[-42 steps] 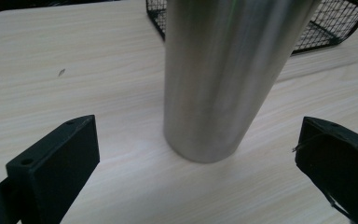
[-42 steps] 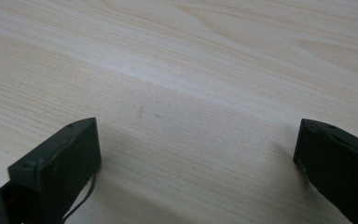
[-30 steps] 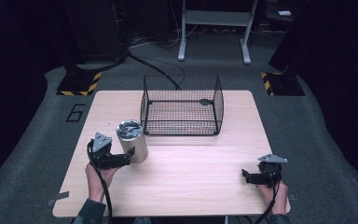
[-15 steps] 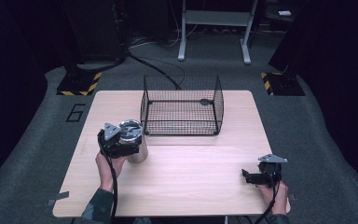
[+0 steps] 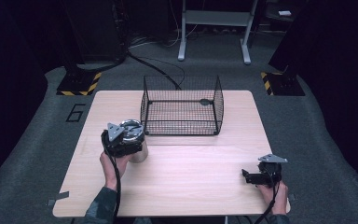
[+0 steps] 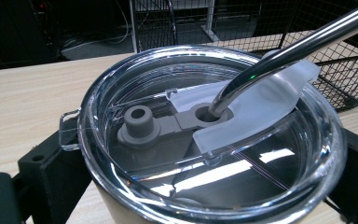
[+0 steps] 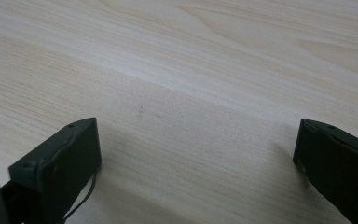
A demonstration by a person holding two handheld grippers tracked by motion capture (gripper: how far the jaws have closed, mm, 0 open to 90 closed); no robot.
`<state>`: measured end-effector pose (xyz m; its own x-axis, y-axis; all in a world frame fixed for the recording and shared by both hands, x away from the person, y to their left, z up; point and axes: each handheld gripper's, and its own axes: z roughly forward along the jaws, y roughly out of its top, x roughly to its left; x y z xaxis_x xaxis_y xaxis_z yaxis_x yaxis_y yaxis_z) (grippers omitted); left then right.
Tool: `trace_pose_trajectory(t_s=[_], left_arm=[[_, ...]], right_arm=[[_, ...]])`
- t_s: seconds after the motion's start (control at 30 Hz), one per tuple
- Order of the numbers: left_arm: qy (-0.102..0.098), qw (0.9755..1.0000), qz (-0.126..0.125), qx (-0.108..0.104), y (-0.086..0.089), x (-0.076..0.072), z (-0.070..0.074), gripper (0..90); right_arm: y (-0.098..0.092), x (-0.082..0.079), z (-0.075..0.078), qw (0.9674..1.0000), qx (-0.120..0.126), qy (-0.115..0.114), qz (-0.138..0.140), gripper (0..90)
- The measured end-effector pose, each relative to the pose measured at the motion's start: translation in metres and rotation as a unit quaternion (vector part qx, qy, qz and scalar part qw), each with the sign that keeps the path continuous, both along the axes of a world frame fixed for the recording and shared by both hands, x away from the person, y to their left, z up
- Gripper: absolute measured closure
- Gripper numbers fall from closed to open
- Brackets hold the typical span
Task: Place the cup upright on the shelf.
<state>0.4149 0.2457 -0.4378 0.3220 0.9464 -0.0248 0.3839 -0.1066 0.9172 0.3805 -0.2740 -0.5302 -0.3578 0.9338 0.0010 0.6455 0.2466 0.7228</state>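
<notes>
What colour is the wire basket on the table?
Black: the wire basket shows best in the high view.

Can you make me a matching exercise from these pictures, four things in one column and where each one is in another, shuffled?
Column one:
1. cream tumbler with clear plastic lid
2. black wire mesh basket
3. shiny metal straw
4. right gripper

Column two:
A. low over bare wood near the table's right front corner
B. through the hole in the lid
C. at the middle of the table's far side
D. between the jaws of the left gripper

Pairs: 1-D, 2-C, 3-B, 4-A
</notes>
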Motion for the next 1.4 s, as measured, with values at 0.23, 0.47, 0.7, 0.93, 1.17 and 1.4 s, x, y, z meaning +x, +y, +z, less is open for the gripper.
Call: trace_pose_trajectory(t_s=[0.23,0.47,0.7,0.93,1.17,1.4], left_arm=[[-0.005,1.0000,-0.006,0.000,0.002,0.000,-0.001,3.9],[-0.005,0.9999,-0.013,0.008,0.005,-0.001,0.002,4.0],[-0.008,0.9996,-0.027,0.007,0.007,-0.004,0.011,4.0],[-0.006,0.9988,-0.048,0.012,0.004,-0.006,0.021,4.0],[-0.011,0.9975,-0.068,0.014,-0.003,-0.011,0.032,4.0],[-0.016,0.9963,-0.083,0.015,-0.010,-0.013,0.040,4.0]], right_arm=[[0.000,0.000,0.000,1.0000,-0.001,0.002,0.001,0.3],[0.000,0.000,0.000,1.0000,0.000,0.001,0.001,0.3],[0.000,0.000,0.000,1.0000,0.001,0.002,0.000,0.3],[0.000,0.000,0.000,1.0000,0.001,0.002,0.000,0.3],[0.000,0.000,0.000,1.0000,0.001,0.002,0.000,0.3],[0.000,0.000,0.000,1.0000,0.001,0.002,0.000,0.3]])
